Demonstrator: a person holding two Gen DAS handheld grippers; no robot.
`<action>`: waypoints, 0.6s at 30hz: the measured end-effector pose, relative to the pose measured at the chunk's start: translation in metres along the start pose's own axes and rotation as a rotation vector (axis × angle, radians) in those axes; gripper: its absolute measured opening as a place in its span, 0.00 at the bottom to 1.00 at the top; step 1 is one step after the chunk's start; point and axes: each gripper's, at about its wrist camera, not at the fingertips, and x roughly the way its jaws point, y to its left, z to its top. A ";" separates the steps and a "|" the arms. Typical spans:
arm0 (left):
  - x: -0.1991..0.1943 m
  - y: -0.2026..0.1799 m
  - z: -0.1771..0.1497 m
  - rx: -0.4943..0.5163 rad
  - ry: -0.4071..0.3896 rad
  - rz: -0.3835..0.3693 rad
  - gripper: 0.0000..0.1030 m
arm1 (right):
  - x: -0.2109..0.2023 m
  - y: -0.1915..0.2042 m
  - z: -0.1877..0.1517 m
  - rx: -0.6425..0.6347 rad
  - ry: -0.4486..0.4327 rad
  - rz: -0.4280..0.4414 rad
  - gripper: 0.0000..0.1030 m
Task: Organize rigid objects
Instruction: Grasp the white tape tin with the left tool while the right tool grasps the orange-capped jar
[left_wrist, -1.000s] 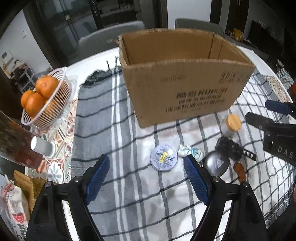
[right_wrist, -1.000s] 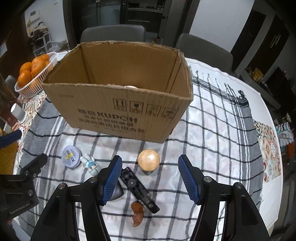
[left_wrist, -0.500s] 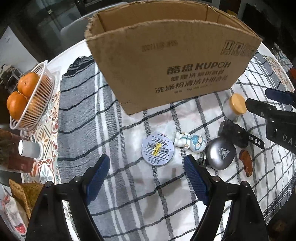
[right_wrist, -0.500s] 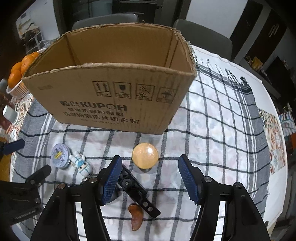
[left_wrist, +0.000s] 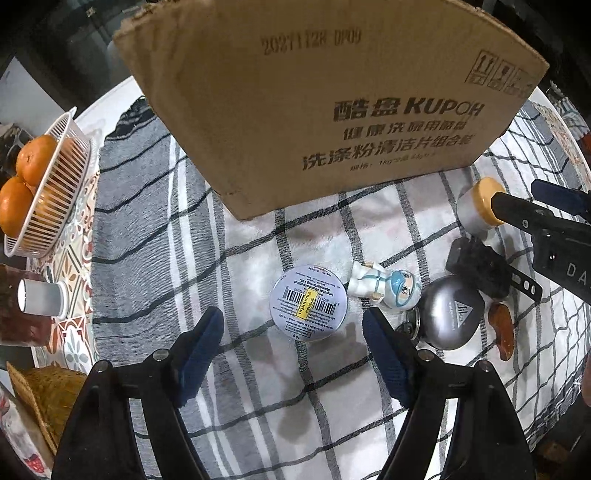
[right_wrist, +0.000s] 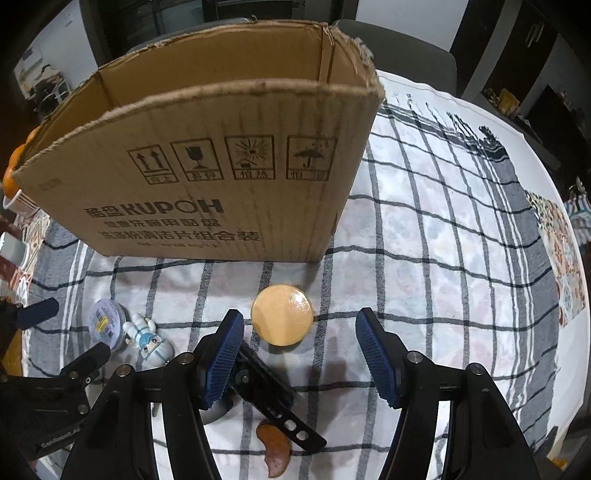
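Note:
An open cardboard box (left_wrist: 332, 110) (right_wrist: 207, 177) stands on the checked cloth. In front of it lie a round barcode tin (left_wrist: 308, 303) (right_wrist: 105, 324), a small masked figurine (left_wrist: 384, 286) (right_wrist: 149, 338), a grey round case (left_wrist: 452, 314), a black ridged tool (left_wrist: 484, 267) (right_wrist: 269, 391), a brown curved piece (left_wrist: 502, 328) (right_wrist: 275, 446) and a jar with a wooden lid (left_wrist: 476, 210) (right_wrist: 282, 315). My left gripper (left_wrist: 293, 332) is open, just short of the tin. My right gripper (right_wrist: 299, 343) is open, its jaws either side of the jar's near edge.
A white wire basket of oranges (left_wrist: 37, 188) stands at the left table edge, with a white cup (left_wrist: 40, 297) and a woven mat (left_wrist: 44, 391) nearer. Grey chairs (right_wrist: 391, 40) stand behind the box. A patterned mat (right_wrist: 557, 236) lies at the right.
Both grippers have moved forward and down toward the table. The tin now sits close between the left jaws and the jar between the right jaws. Nothing has been grasped.

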 end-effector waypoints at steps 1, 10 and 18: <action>0.001 0.000 0.000 0.001 0.002 -0.001 0.75 | 0.002 -0.001 0.000 0.004 0.002 0.001 0.62; 0.017 0.001 0.007 -0.006 0.015 -0.016 0.69 | 0.018 -0.008 0.000 0.038 0.016 0.021 0.62; 0.029 0.003 0.013 -0.013 0.024 -0.026 0.59 | 0.028 -0.010 -0.002 0.058 0.030 0.043 0.62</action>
